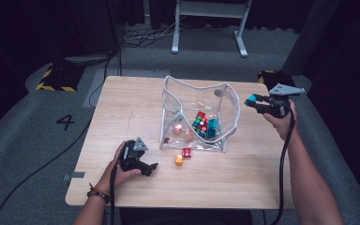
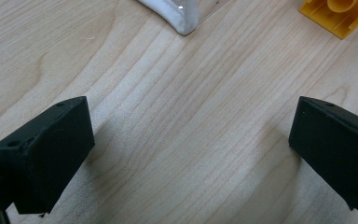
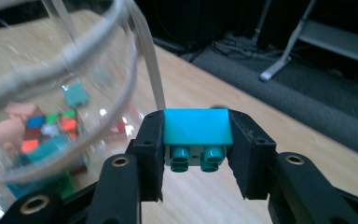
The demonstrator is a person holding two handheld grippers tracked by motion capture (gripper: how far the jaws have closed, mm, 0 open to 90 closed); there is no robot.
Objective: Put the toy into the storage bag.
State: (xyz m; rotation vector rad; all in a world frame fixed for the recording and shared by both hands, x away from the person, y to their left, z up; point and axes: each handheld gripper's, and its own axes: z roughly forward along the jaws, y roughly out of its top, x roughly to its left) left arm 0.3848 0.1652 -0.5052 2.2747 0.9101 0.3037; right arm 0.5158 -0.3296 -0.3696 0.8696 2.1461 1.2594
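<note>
Clamped between the jaws of the right gripper (image 1: pixel 252 100), a teal toy building block (image 3: pixel 196 127), studs turned back toward the handle, held in the air just beside the right rim of the clear plastic pouch (image 1: pixel 234 101) and level with its open mouth. Likely reason for that height: enough clearance to carry the brick over the white piping and drop it in with the rest.

Standing open near the middle of the wooden table (image 1: pixel 122 101), the pouch, its soft walls sagging inward at the top. Already inside: a scrambled puzzle cube (image 1: pixel 199 121), a teal piece (image 1: pixel 212 127) and pink pieces (image 1: pixel 178 128) (seen through the clear wall, so exact shapes hard to tell).

Left on the tabletop just in front of the pouch's near wall, a red block (image 1: pixel 186 152) and an orange block (image 1: pixel 179 160), close together.

Left of those two blocks and low over the wood, the left gripper (image 1: pixel 152 168), jaws spread wide with nothing between them, aimed toward the pouch's near-left corner (image 2: pixel 179 18). Seemingly parked there within easy reach of the orange block (image 2: pixel 338 14).

Room to move: bare wood all around the pouch, broadest to its left; to its right, only a narrow strip before the table edge. Drooping rim the one obstacle to clear on the way in.
</note>
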